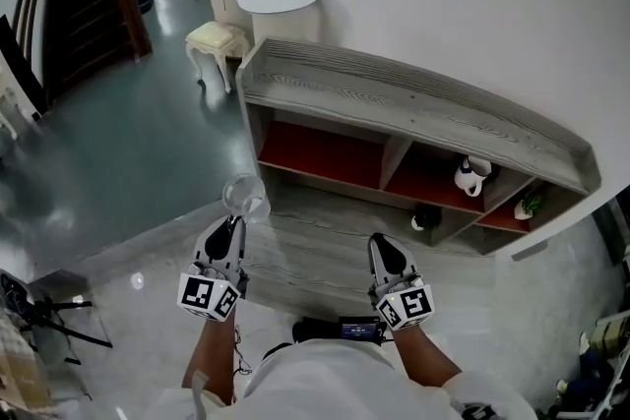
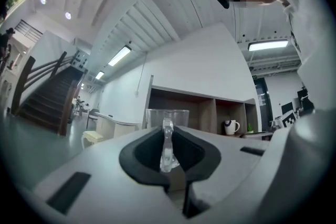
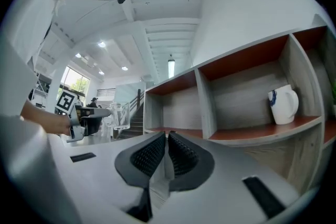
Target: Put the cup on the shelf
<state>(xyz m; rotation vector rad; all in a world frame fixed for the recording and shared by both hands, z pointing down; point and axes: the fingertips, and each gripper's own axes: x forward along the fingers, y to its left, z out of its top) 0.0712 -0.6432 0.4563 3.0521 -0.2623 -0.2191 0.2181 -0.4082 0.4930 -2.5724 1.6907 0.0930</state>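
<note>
Step in hand: carrying. Cup not yet placed.

- Left gripper (image 2: 167, 150): jaws narrow, clamped on the handle (image 2: 166, 140) of a clear glass cup (image 2: 167, 117). Cup upright, carried in the air just beyond the jaw tips. In the head view it sits at about 11 o'clock from the person's body, over the pale floor in front of the shelf and touching neither.
- Right gripper (image 3: 167, 150): ribbed pads together, nothing between them. Idle, at about 1 o'clock from the body, level with the left one.
- Shelf (image 1: 413, 108): low, grey wood, red-floored compartments, running from 12 toward 3 o'clock in the head view. The wide left-hand compartment (image 1: 320, 152) looks bare. A white jug (image 1: 471, 176) stands in the middle one at about 2 o'clock. Something small and green sits further right, too small to name.

Judgement on next move: take the cup forward toward 12–1 o'clock into the left-hand compartment, keep it upright, and clear the top board with the rim. Lower until the base rests flat on the red floor, then open the jaws and draw straight back off the handle. The grip is on the handle alone, so the cup may swing or tip; go slowly. The right gripper is not needed.
</note>
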